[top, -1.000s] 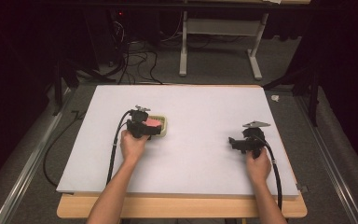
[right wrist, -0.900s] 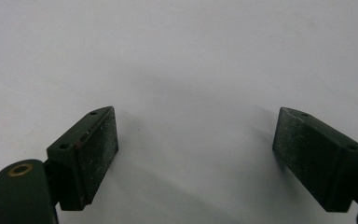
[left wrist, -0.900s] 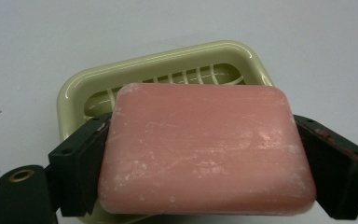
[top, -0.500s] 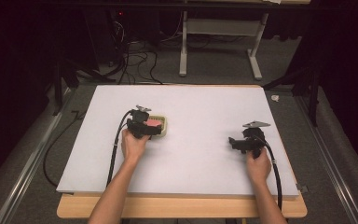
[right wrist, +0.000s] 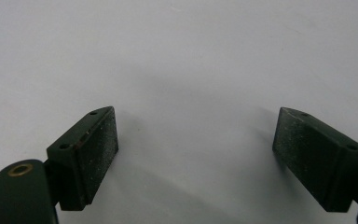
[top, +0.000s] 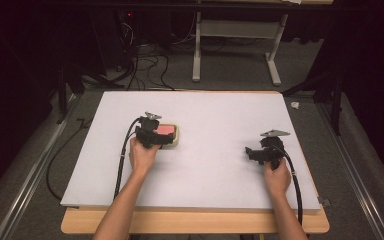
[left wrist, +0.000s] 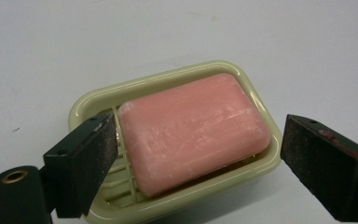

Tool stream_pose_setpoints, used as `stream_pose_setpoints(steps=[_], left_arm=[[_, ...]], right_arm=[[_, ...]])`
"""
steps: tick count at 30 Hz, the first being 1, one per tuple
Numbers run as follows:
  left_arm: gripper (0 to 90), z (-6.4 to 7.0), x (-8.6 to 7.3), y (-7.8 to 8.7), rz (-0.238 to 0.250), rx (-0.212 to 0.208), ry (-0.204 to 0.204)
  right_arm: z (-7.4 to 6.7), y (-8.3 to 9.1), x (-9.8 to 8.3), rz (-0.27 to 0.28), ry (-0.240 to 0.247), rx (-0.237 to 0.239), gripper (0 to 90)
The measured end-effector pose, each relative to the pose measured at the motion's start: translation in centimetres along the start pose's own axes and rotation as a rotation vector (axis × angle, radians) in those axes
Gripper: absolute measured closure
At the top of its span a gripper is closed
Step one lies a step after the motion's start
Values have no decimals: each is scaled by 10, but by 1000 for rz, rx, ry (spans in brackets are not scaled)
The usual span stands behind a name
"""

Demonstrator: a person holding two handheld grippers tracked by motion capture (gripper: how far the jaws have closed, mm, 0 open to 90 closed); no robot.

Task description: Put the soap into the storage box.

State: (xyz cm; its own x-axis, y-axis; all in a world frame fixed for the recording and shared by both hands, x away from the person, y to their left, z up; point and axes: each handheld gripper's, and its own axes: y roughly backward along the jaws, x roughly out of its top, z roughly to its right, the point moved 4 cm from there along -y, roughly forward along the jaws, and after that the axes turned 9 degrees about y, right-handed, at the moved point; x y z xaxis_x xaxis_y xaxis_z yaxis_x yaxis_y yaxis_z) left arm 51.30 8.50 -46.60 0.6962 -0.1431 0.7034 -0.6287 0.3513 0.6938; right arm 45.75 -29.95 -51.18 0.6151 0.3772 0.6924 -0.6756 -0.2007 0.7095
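Your left hand (top: 141, 152) holds the left gripper (top: 156, 140) on the left half of the white table (top: 215, 125), a little toward the near side, with its cable (top: 121, 160) curving back toward the near edge. Its jaws are spread wide and grip nothing: in the left gripper view one jaw sits over the left end of the pale green soap dish (left wrist: 86, 105) and the other stands clear of the dish's right end, so the pink soap bar (left wrist: 193, 128) lies between them, whether touched or not cannot be told. The bar rests flat in the dish on its ribbed floor, set at a slight angle, and the dish sits on the table just beyond your left hand. Compared with a second ago, nothing on this side has moved: gripper, dish (top: 176, 136) and soap (top: 166, 130) keep the same places. Well apart to the right, your right hand (top: 277, 176) holds the right gripper (top: 252, 152) near the table's right edge, pointing left, its grey three-cornered plate on top. Its jaws are released too, wide apart over bare white tabletop (right wrist: 186, 70) with nothing between them. This hand and gripper also sit where they did a second ago.
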Motion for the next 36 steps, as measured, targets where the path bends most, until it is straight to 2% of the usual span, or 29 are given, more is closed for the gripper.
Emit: stream_pose_setpoints(steps=[4,10,13,22,36], left_arm=[[120,3,2,6,18,-22,-2],[132,6,2,15,32,-34,-17],[134,7,2,22,39,-38,-37],[143,9,2,39,64,-64,-61],[147,6,-5,57,92,-82,-65]], right_arm=[[0,0,0,0,0,0,146],[0,0,0,0,1,0,146],[0,0,0,0,1,0,146],[0,0,0,0,0,0,145],[0,0,0,0,0,0,146]])
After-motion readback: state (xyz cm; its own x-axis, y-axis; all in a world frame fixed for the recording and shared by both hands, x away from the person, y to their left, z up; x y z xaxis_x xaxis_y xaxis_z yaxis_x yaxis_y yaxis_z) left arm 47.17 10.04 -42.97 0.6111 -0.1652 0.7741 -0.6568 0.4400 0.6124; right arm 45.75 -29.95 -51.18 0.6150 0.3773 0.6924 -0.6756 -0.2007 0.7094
